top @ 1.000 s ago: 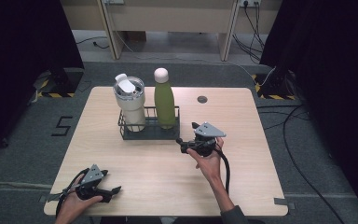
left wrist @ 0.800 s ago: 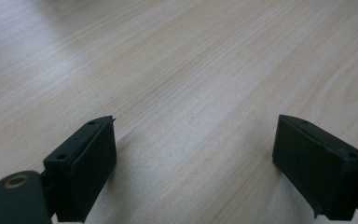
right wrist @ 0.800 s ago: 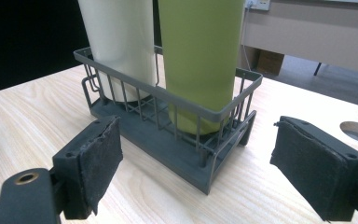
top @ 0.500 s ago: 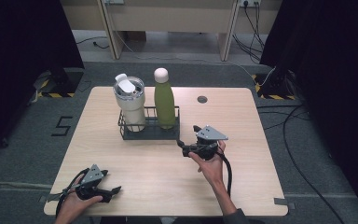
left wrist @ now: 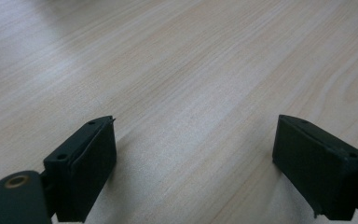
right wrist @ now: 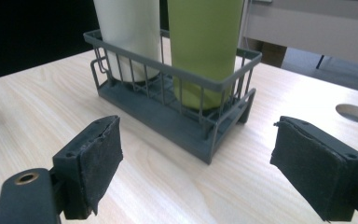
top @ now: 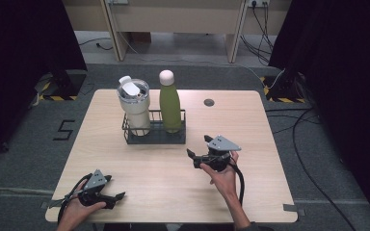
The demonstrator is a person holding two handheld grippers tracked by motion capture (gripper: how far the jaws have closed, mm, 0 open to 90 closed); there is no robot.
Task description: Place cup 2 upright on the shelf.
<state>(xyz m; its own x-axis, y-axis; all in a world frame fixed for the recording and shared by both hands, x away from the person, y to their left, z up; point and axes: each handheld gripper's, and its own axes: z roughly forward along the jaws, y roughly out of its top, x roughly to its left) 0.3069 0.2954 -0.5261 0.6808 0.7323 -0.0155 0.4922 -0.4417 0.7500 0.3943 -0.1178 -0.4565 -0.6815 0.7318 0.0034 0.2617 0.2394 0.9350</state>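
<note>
The right gripper point(top: 196, 160) is held above the table point(top: 250, 125), right of centre, with both jaws spread wide and nothing between them. In the right gripper view its padded fingers point(right wrist: 98, 158) frame the near end of a dark wire rack point(right wrist: 177, 116), which stands near the jaws but apart from them. The person's right hand point(top: 224, 175) grips the tool from below, and a black cable point(top: 241, 180) loops back from it toward the near edge.

The wire rack sits on the table toward the far edge, left of centre, and holds two vessels upright — a cream tumbler point(top: 134, 107) with a clear lid in the left part, and a green bottle point(top: 170, 102) with a pale cap in the right part. The two stand just beside each other inside the rack.

A round cable port point(top: 209, 102) lies in the tabletop near the far edge, to the right of the rack.

The left gripper point(top: 118, 198) rests low at the near-left corner of the table, held by the left hand point(top: 77, 211) — well apart from the rack. Its jaws are also set wide, with bare wood grain between the fingers point(left wrist: 86, 163) in the left gripper view.
</note>
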